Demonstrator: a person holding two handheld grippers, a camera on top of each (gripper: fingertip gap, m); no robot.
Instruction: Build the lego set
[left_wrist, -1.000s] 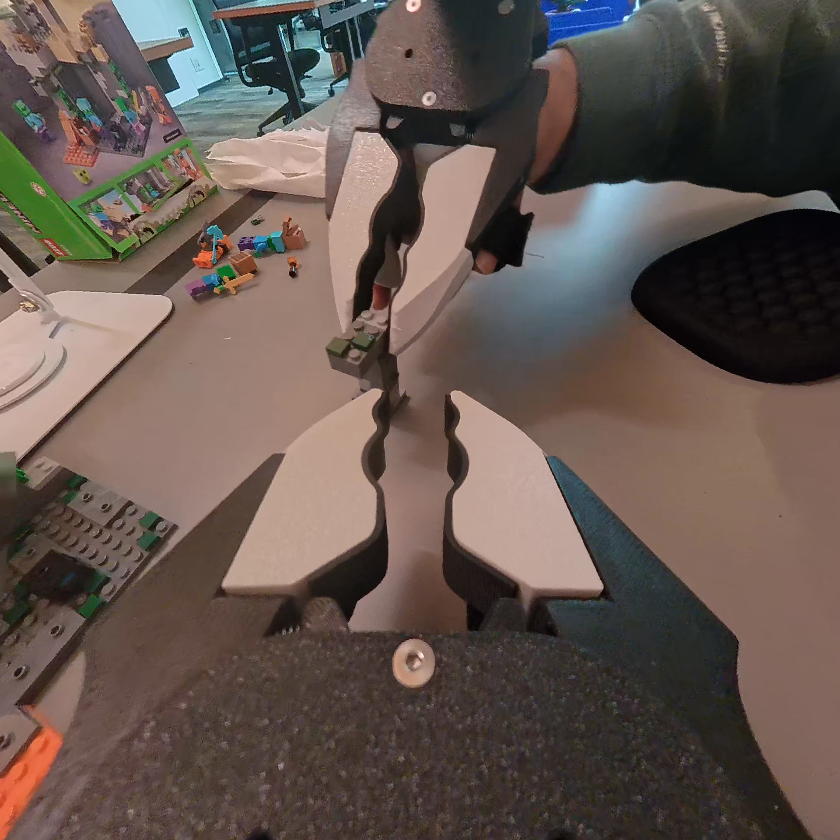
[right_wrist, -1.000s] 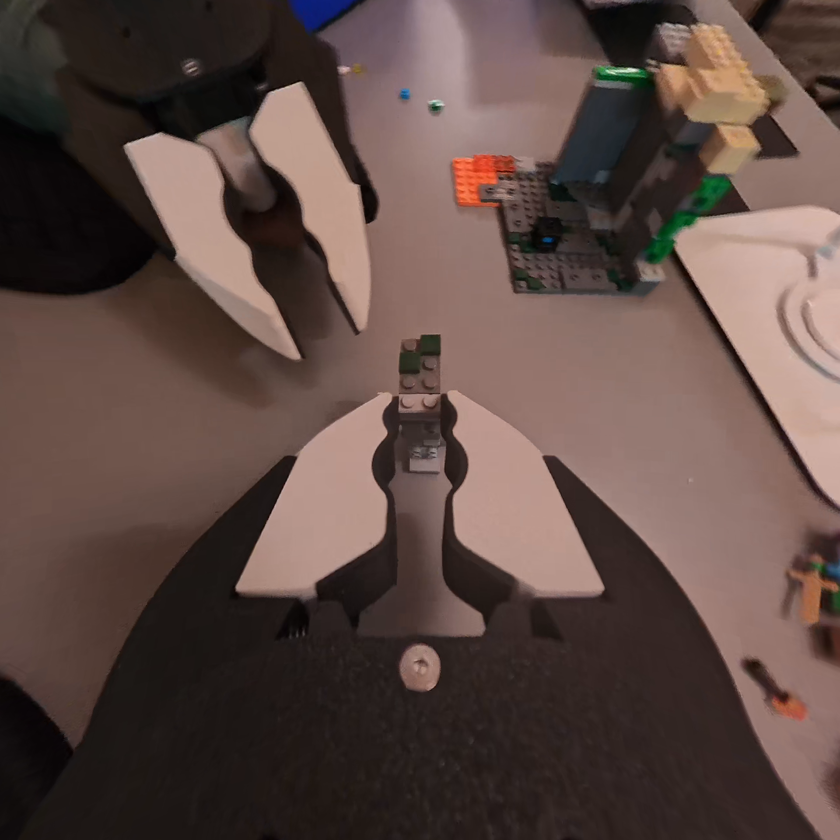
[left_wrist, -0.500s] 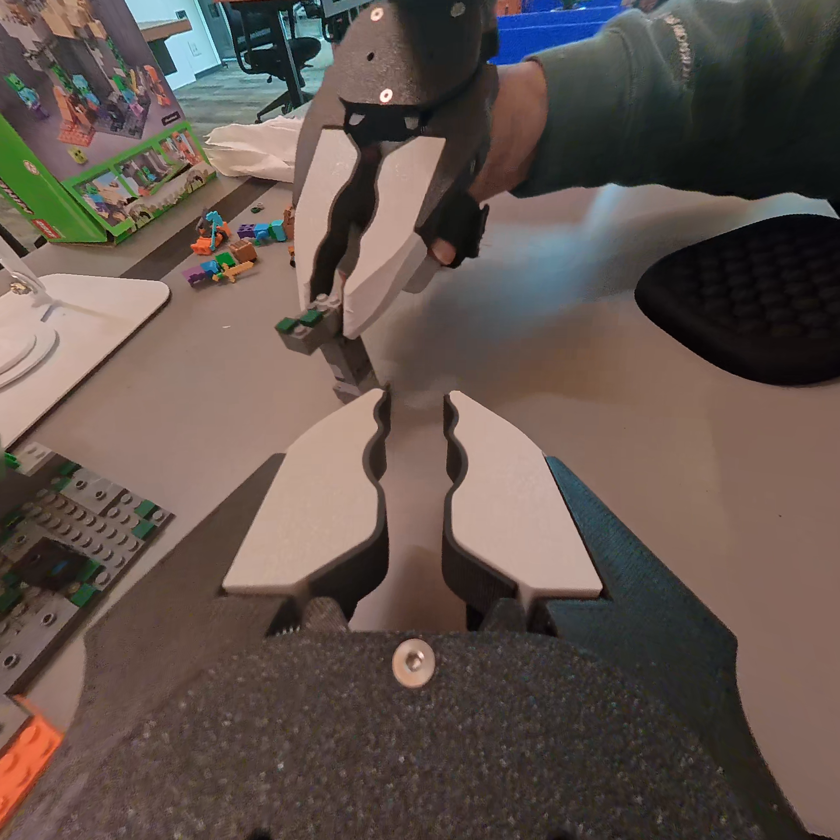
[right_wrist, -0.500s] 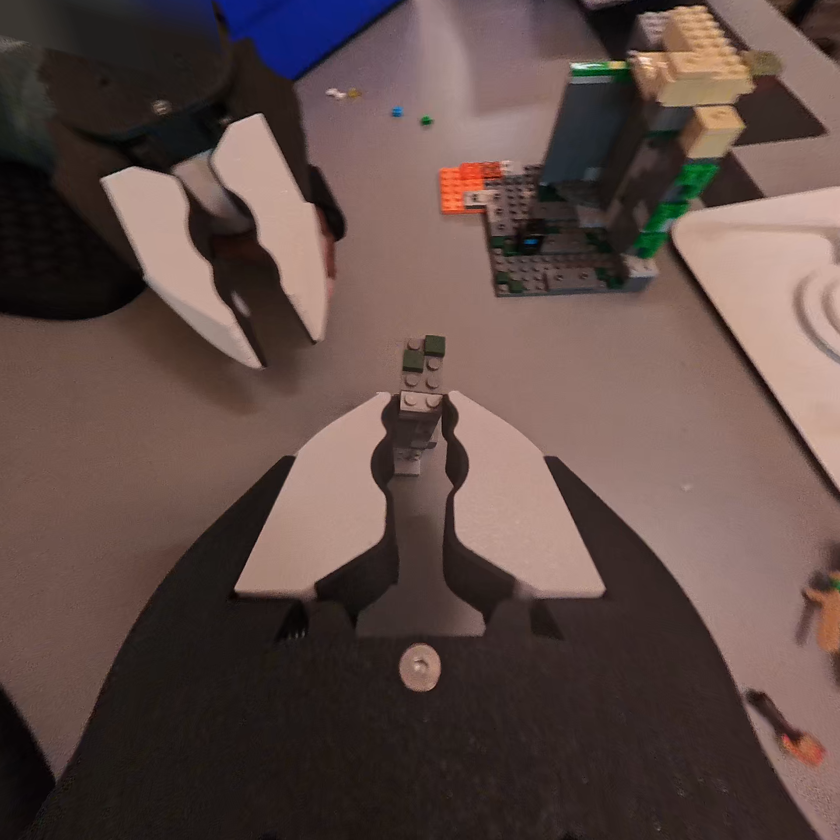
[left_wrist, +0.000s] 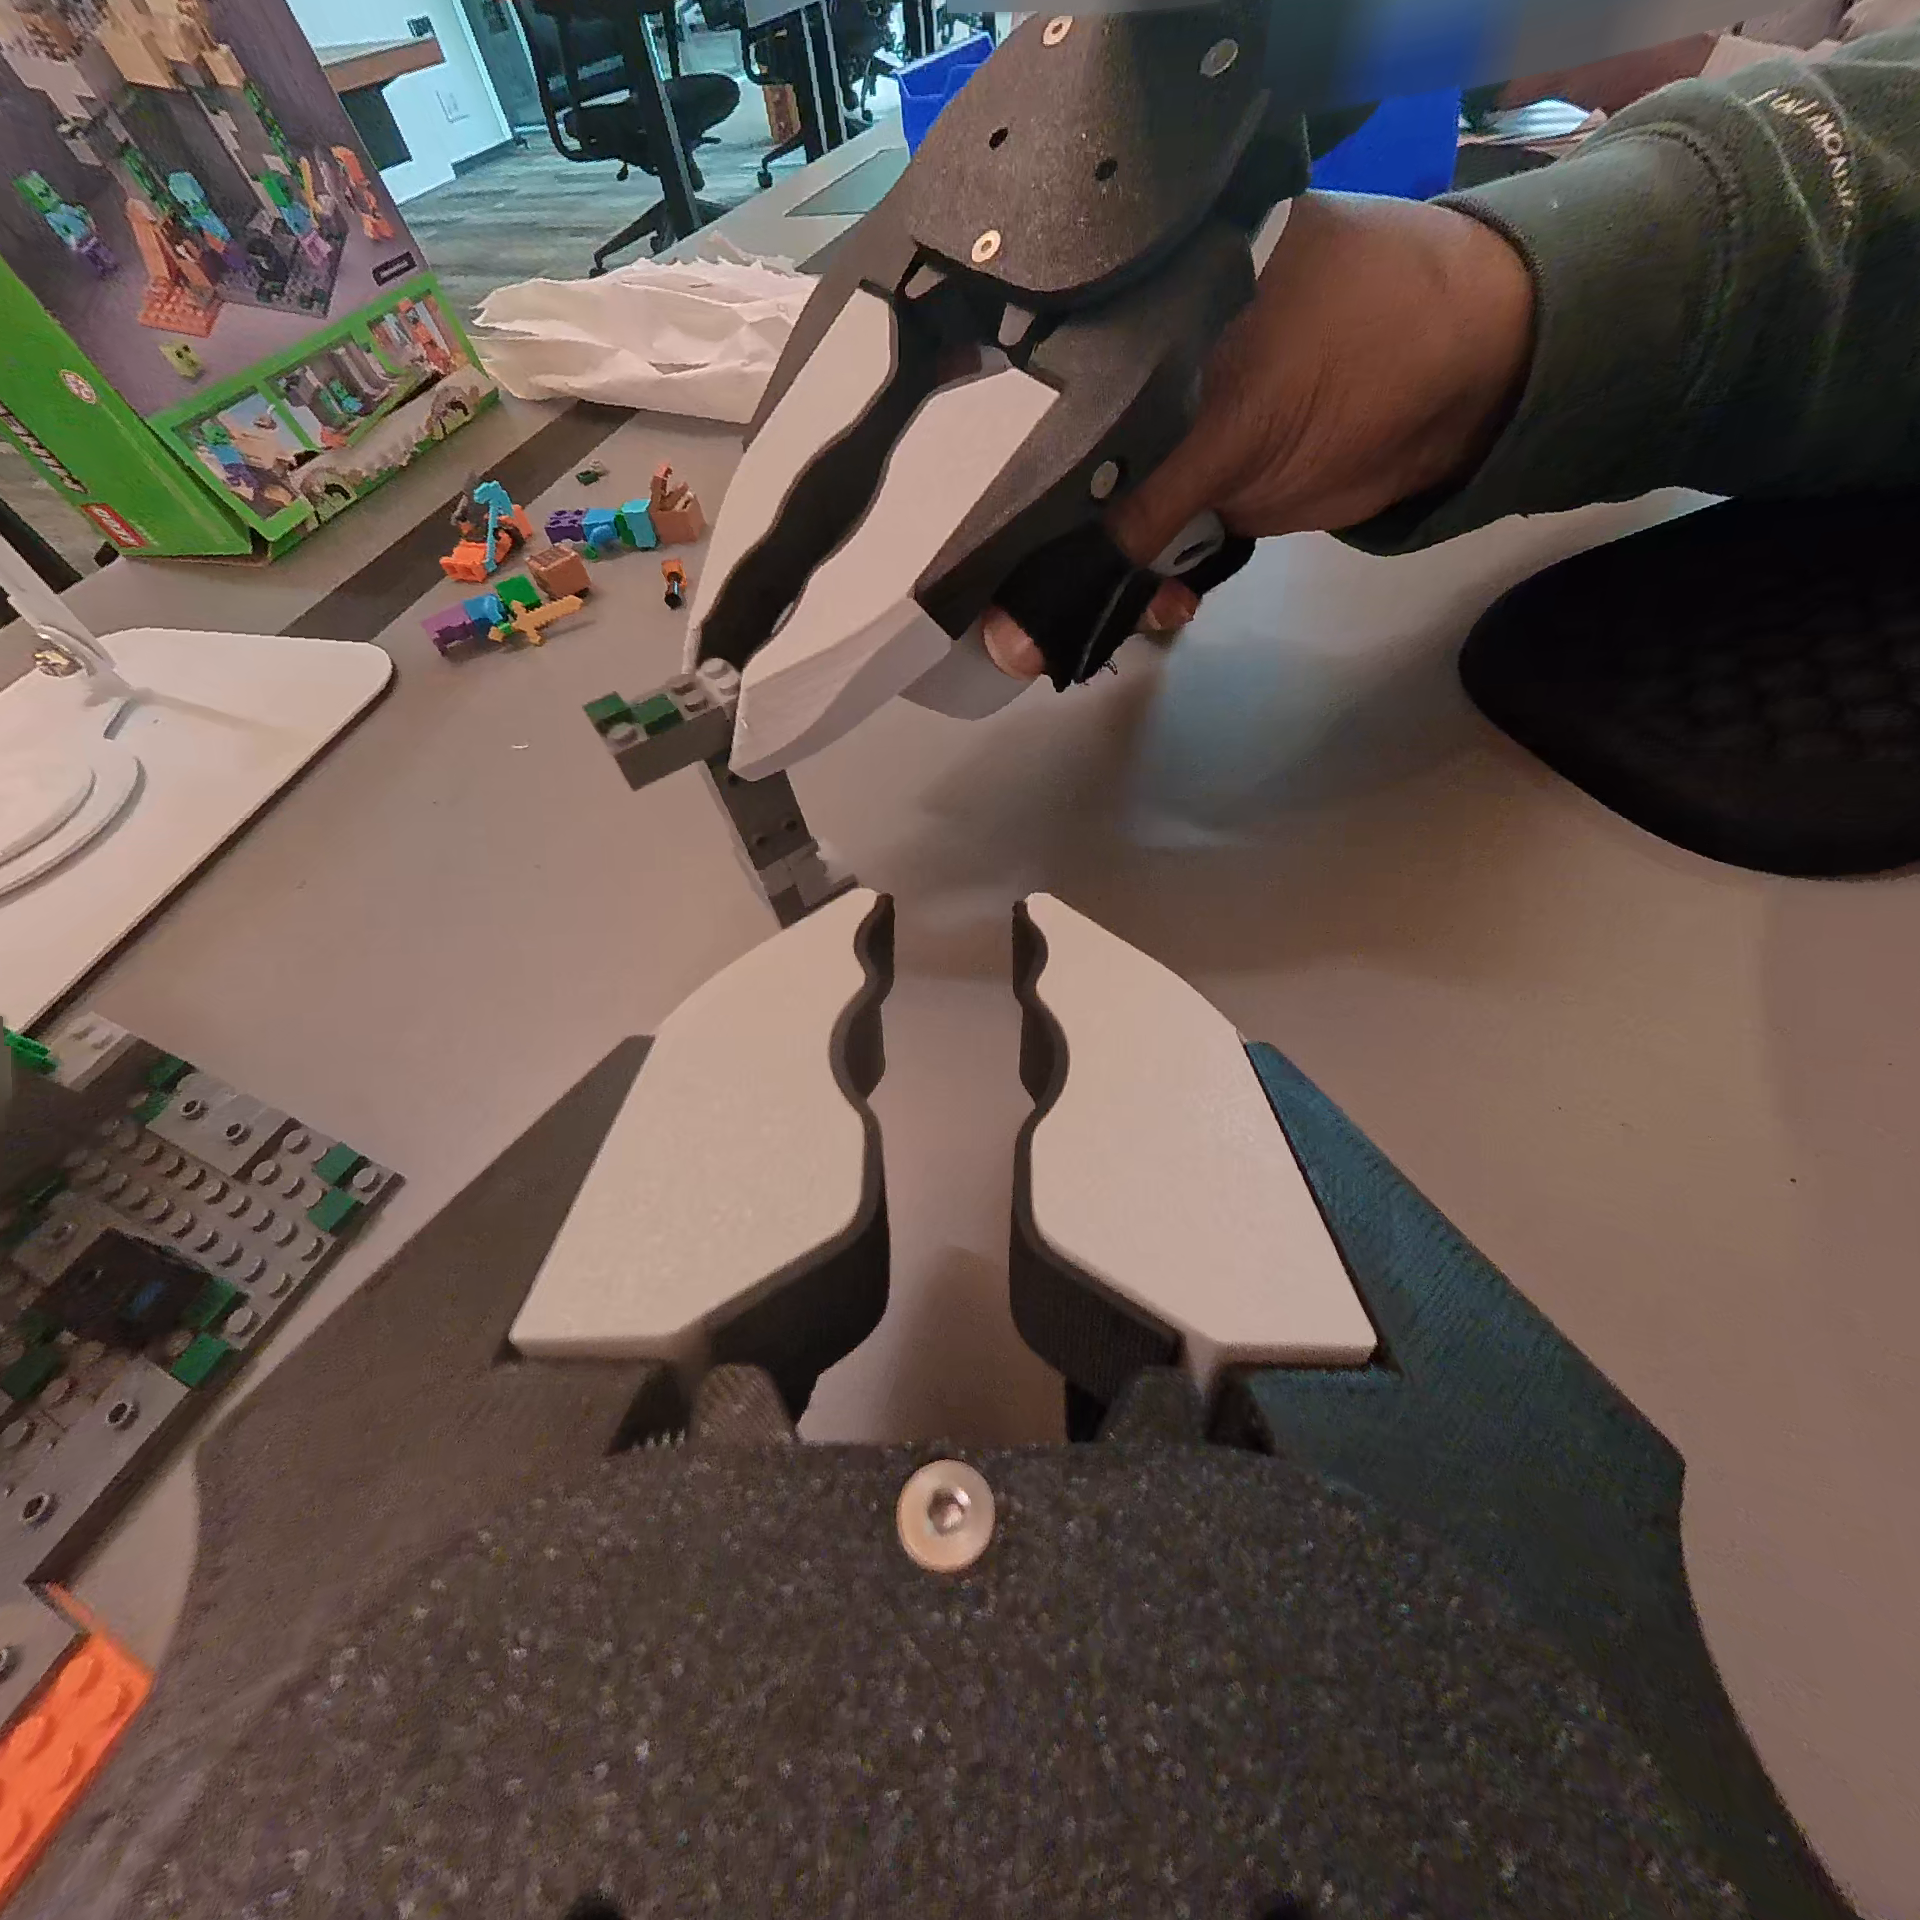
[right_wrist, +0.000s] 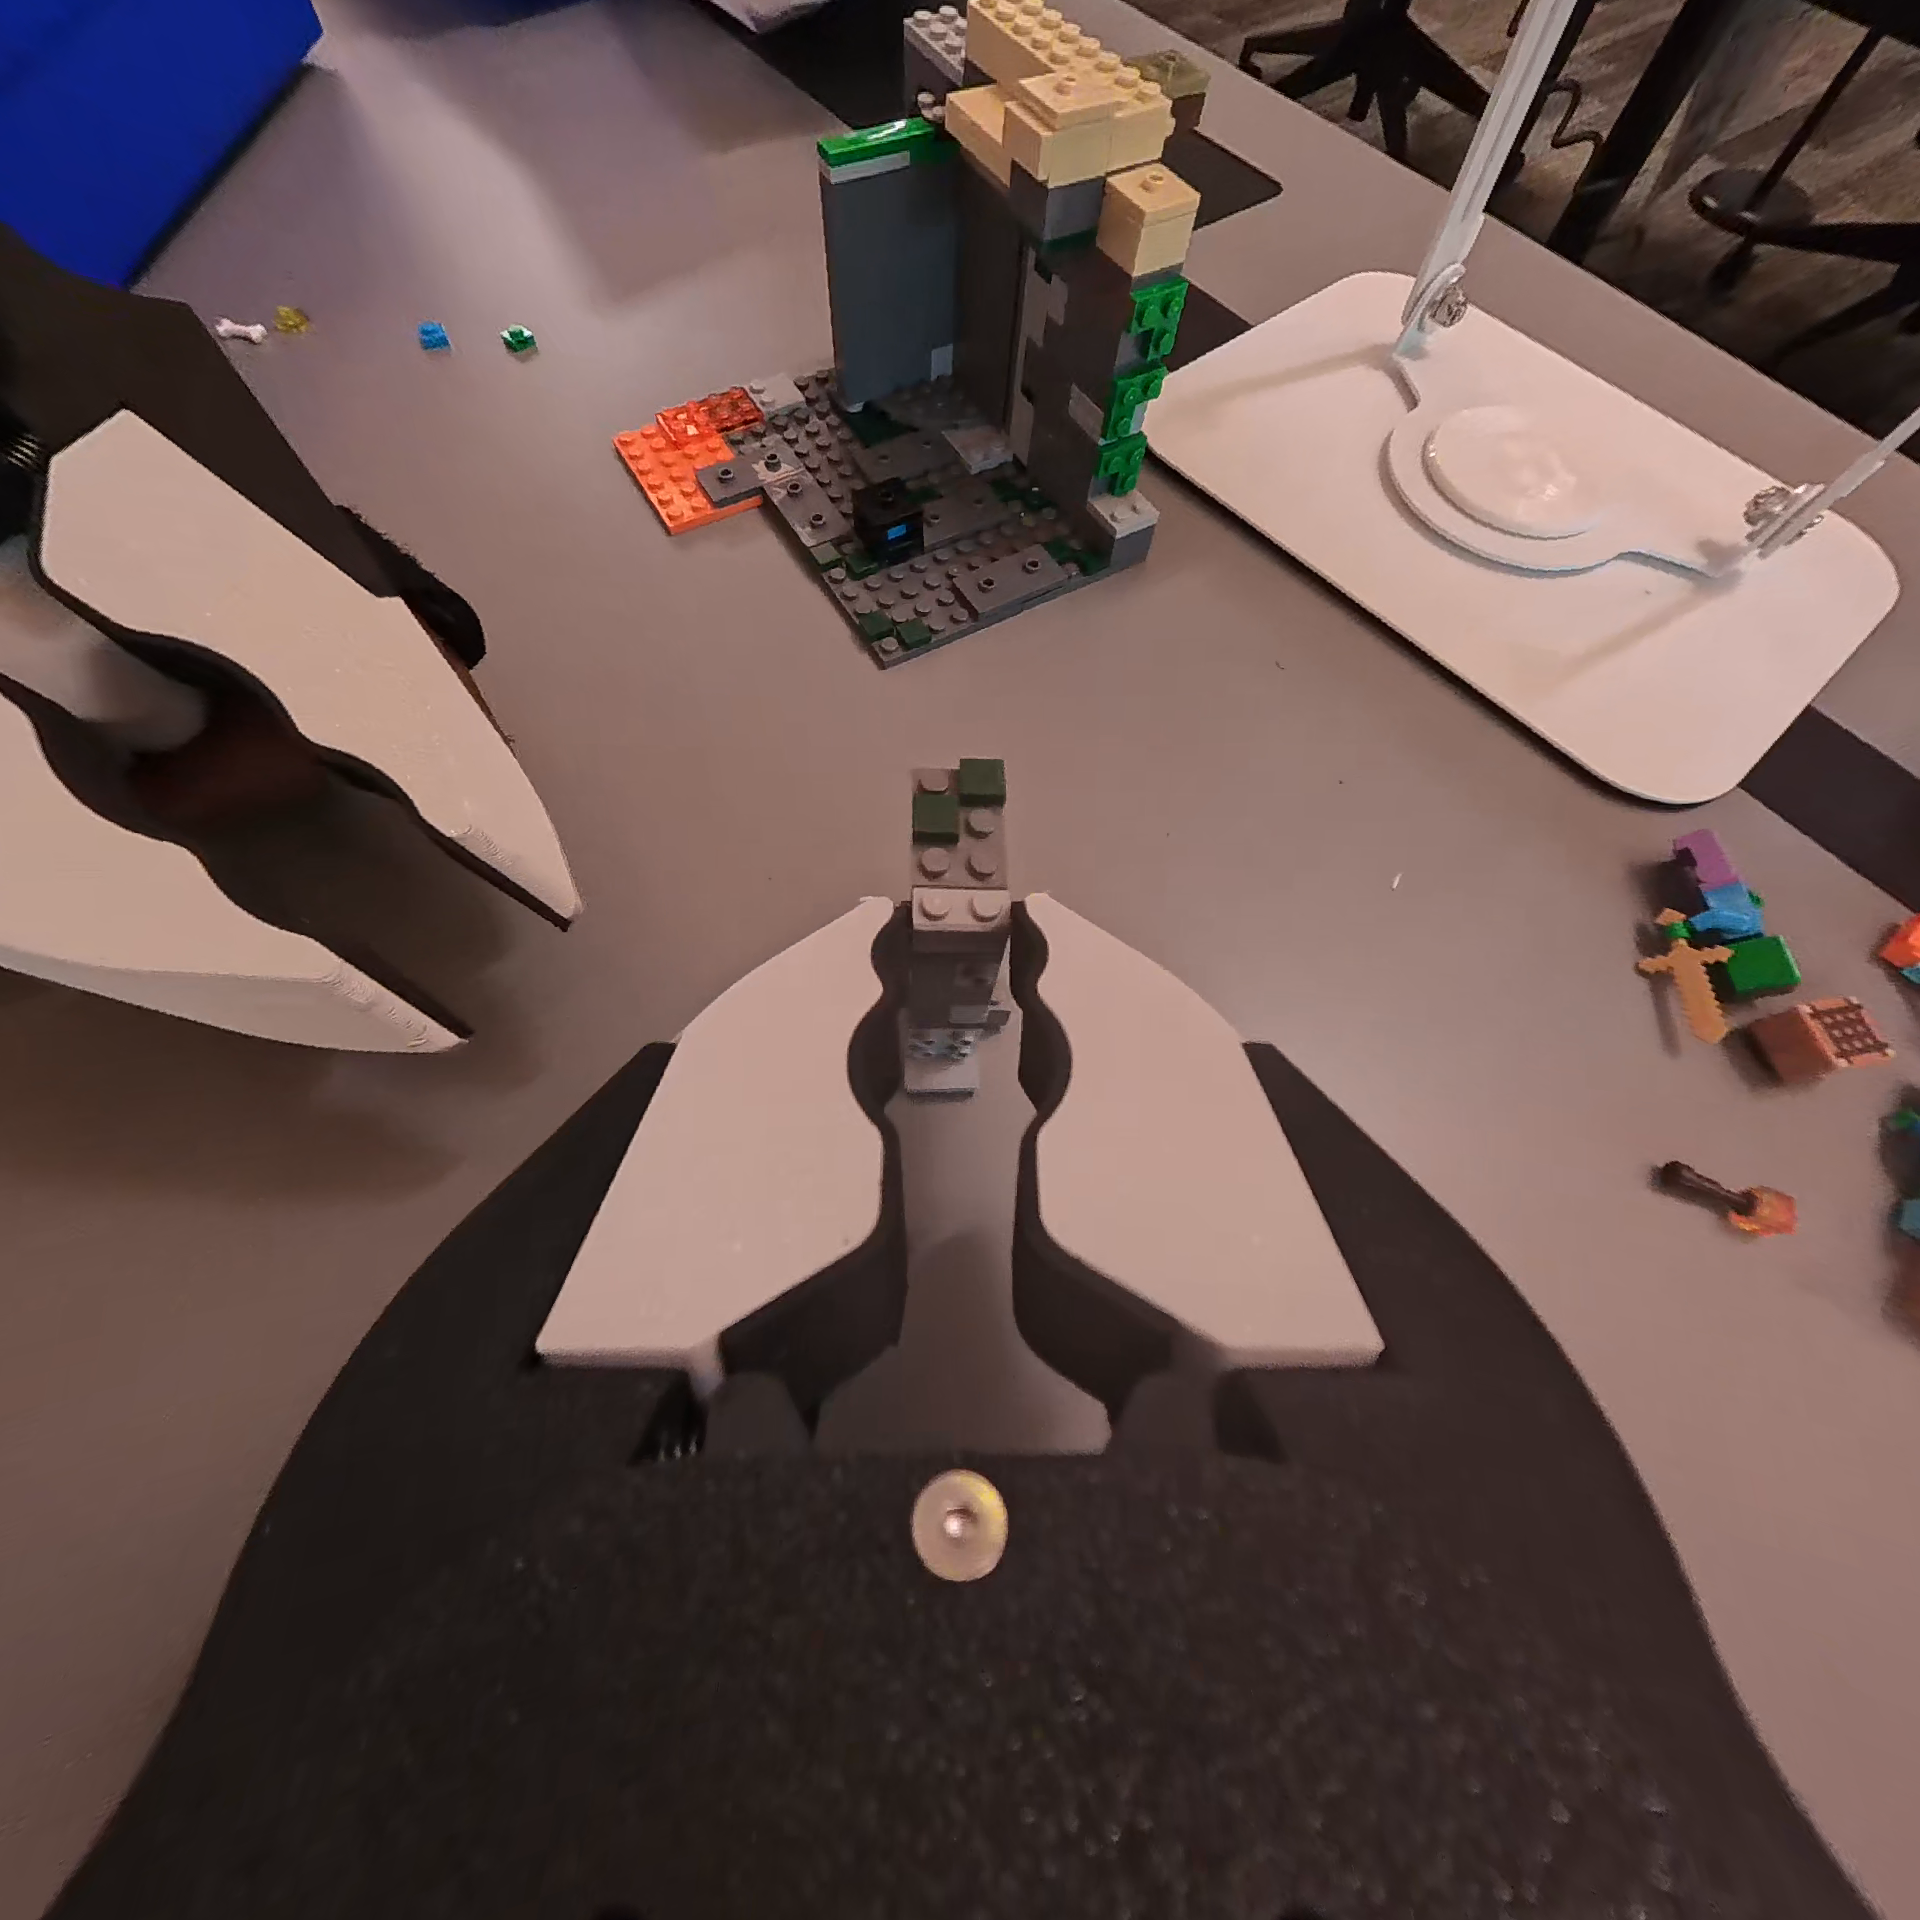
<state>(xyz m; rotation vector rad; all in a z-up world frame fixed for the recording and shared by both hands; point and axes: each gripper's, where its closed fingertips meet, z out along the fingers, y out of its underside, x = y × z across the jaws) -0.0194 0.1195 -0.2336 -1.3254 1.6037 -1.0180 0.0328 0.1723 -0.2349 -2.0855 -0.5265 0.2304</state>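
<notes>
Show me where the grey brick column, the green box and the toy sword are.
grey brick column (right_wrist: 957, 852), right wrist view, studded top.
green box (left_wrist: 197, 312), left wrist view, front panel.
toy sword (right_wrist: 1688, 971), right wrist view, blade.

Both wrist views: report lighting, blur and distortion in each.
Left wrist view: bright, daylight-toned, with a smeared soft shadow on the table under the right gripper; wide-angle bending at the edges. Right wrist view: dimmer and warmer; the loose pieces at the right edge are blurred, while the gray column piece looks sharp.

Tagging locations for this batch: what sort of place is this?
Probably an open office: wheeled office chairs stand behind a long grey table, with blue storage bins farther back.
</notes>
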